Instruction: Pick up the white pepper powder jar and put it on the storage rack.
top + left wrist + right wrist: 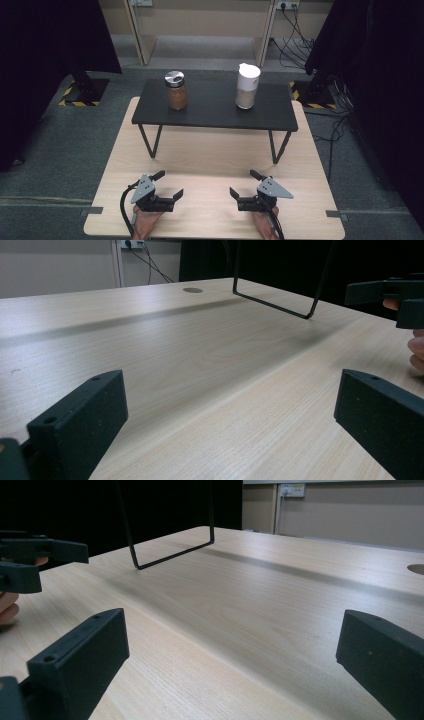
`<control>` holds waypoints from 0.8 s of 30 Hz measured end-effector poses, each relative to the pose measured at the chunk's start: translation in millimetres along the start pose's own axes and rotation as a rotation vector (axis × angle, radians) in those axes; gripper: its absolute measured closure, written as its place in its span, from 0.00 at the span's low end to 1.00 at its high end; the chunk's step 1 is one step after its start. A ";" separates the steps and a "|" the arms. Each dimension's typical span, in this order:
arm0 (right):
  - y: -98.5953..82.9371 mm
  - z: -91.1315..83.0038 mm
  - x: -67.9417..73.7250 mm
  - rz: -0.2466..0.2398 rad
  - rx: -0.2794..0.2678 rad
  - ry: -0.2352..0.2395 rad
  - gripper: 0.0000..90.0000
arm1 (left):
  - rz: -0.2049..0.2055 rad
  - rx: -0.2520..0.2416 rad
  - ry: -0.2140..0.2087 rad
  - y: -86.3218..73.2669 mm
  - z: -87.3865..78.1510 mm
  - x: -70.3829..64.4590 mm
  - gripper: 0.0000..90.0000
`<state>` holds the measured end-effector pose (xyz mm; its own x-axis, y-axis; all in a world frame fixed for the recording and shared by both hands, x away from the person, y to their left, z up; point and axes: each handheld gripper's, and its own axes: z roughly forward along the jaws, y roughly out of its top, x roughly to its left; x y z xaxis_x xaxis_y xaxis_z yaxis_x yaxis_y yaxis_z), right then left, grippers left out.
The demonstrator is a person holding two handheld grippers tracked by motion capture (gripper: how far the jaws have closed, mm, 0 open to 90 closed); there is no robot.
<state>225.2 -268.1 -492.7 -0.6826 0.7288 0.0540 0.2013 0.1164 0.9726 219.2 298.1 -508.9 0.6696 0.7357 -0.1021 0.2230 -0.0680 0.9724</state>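
On a black raised shelf (215, 107) stand a glass jar (176, 90) of brown powder with a silver lid, at the left, and a white-lidded container (247, 86) of pale powder, at the right. Near the front edge of the wooden table (215, 150) my left gripper (169, 184) rests open, jaws pointing right. Facing it, my right gripper (243, 182) is open too, jaws pointing left. Nothing lies between either pair of jaws. In the left gripper view my left gripper (230, 420) sees the right gripper (395, 297) far off; in the right gripper view my right gripper (232, 660) sees the left gripper (35, 560).
The shelf's thin black wire legs (150, 142) (272, 302) (170, 555) stand on the table between me and the jars. A cable hole (193, 290) sits in the tabletop. Dark curtains (55, 45) and cables (295, 50) flank the floor behind.
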 end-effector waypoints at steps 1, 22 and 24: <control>0.0 -0.1 0.1 -0.001 0.000 0.000 0.00 | 0.000 0.001 0.000 0.1 0.0 0.0 0.00; -1.6 -1.0 -1.6 0.021 -0.008 -0.005 0.00 | 0.004 0.001 -0.003 0.2 0.2 0.1 0.00; -1.4 -0.8 -1.4 0.019 -0.007 -0.005 0.00 | 0.001 0.001 -0.003 0.1 0.2 0.1 0.00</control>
<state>225.3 -269.9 -494.0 -0.6749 0.7344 0.0715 0.2096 0.0978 0.9729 219.4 298.1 -508.8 0.6719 0.7336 -0.1017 0.2230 -0.0694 0.9723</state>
